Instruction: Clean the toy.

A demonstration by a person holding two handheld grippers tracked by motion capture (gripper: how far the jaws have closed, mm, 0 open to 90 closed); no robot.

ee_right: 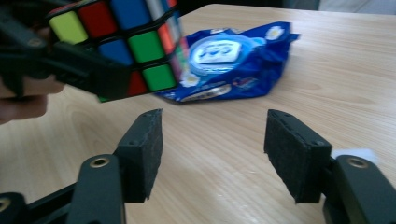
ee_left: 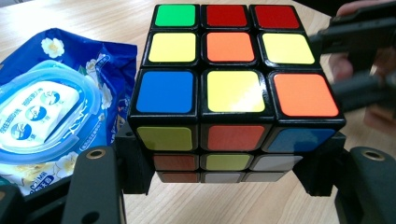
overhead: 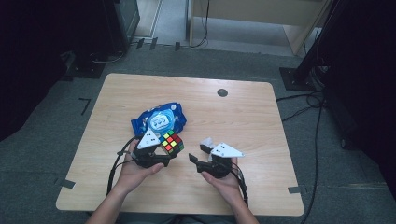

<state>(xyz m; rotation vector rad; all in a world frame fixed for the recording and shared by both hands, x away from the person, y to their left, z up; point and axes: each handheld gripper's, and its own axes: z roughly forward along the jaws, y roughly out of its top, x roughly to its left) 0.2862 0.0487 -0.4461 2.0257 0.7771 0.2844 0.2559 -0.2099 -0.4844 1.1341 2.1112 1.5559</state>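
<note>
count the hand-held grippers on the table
2: the left hand-held gripper is clamped on the puzzle cube; the right hand-held gripper, jaws apart and empty, is beside it.

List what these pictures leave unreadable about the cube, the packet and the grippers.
- Rubik's cube, left gripper view: its underside and far faces are turned away; the left gripper pads cover parts of its sides.
- Cube, right gripper view: blurred, cut by the top edge.
- Blue wipes packet, high view: label print too small.
- Right gripper, high view: jaw gap too small to judge.
</note>
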